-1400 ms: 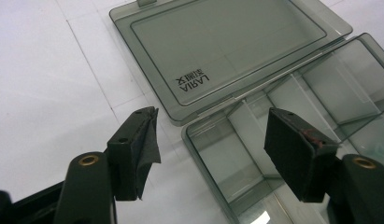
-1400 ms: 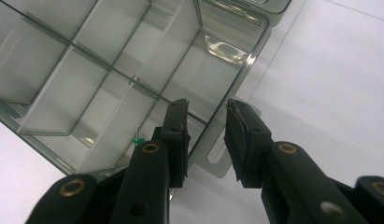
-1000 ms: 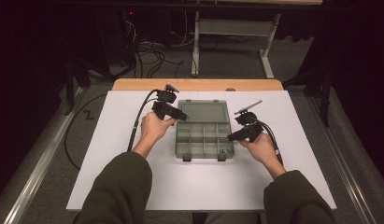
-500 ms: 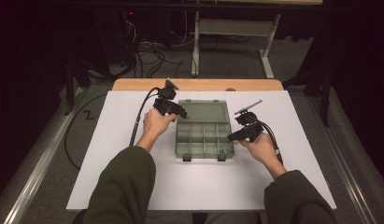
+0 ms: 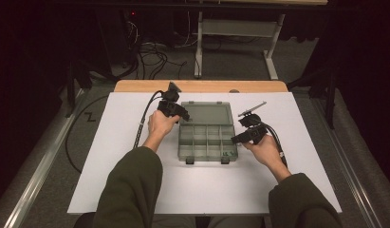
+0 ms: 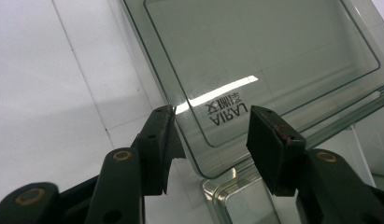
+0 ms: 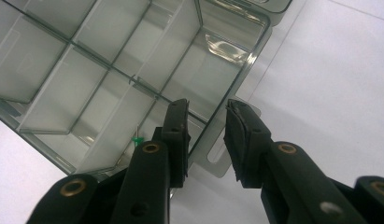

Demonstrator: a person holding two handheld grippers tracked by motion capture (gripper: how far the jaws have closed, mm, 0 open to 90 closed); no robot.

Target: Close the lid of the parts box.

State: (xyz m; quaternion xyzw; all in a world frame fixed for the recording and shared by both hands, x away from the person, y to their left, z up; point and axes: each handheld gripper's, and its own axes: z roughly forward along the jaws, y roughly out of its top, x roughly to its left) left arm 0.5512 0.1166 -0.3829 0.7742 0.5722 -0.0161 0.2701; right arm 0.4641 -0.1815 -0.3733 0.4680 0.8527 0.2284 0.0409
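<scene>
**A:** Look at the box (image 5: 208,137) — clear, smoky plastic, sitting open in the middle of the white table (image 5: 112,156), lid (image 5: 207,114) folded flat away from the person, tray (image 5: 208,142) of compartments on the near side.

**B:** And the left gripper (image 5: 182,114)?

**A:** Right over the lid's left corner. In the left gripper view its jaws have just been closing, and the lid's corner (image 6: 203,140) sits between them with the printed lettering (image 6: 225,112) just past the tips. One pad (image 6: 168,135) is at the lid's edge, the other (image 6: 266,140) hangs over the clear panel. There's a gap showing; I wouldn't call it a pinch.

**B:** So spread, not clamped.

**A:** Partly spread, yes, with the lid in the gap.

**B:** Right gripper (image 5: 235,139)?

**A:** Down at the tray's right side. In the right gripper view the jaws straddle the tray's wall (image 7: 227,100), one pad (image 7: 178,130) over the inside, the other (image 7: 241,140) outside. A small tab (image 7: 217,161) juts from the rim just below them.

**B:** Squeezing it?

**A:** Can't tell. The jaws stand close on either side of the wall, but whether the pads actually press it isn't clear.
</scene>
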